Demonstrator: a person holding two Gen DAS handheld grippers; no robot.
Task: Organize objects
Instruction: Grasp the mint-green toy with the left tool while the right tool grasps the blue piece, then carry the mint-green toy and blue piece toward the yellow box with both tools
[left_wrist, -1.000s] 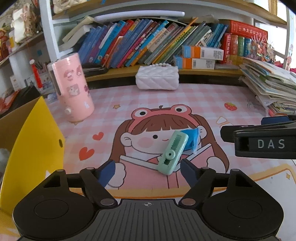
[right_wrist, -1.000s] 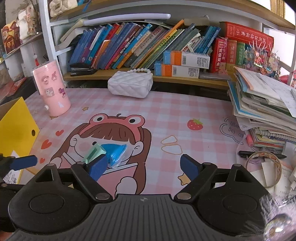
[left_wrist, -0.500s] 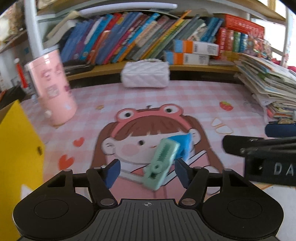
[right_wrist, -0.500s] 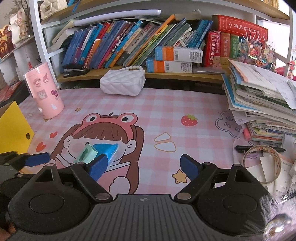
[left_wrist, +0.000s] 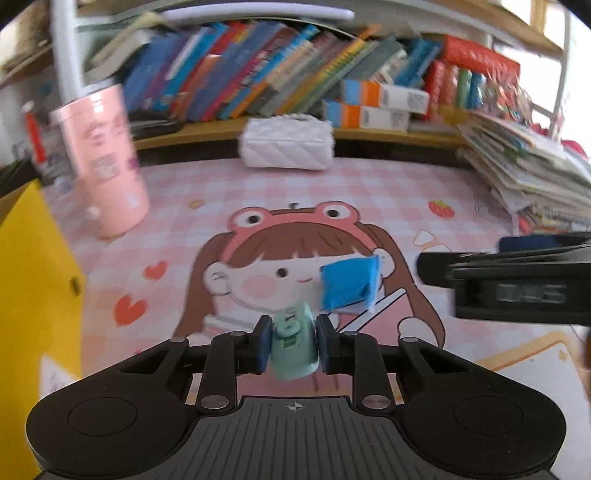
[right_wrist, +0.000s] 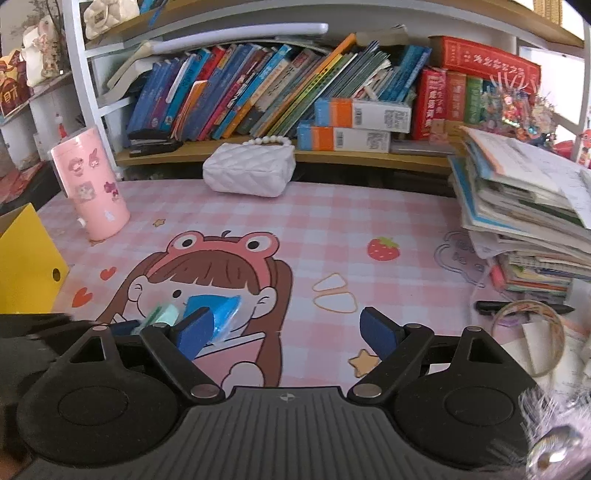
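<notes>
My left gripper (left_wrist: 291, 341) is shut on a mint-green correction tape dispenser (left_wrist: 293, 343), its blue pads pressed on both sides; the dispenser also shows in the right wrist view (right_wrist: 162, 314). A blue packet (left_wrist: 349, 282) lies just beyond it on the pink cartoon desk mat (left_wrist: 332, 192), and shows in the right wrist view (right_wrist: 218, 308). My right gripper (right_wrist: 286, 330) is open and empty, low over the mat to the right of the packet; it appears at the right of the left wrist view (left_wrist: 517, 284).
A yellow box (left_wrist: 33, 295) stands at the left edge. A pink tumbler (left_wrist: 101, 162) stands at back left. A white quilted purse (right_wrist: 249, 173) sits at the back by the bookshelf. A pile of books (right_wrist: 524, 214), a tape roll (right_wrist: 528, 339) and a pen lie at right.
My left gripper moved forward around the green dispenser and shut on it. The right gripper stayed open and shifted only slightly.
</notes>
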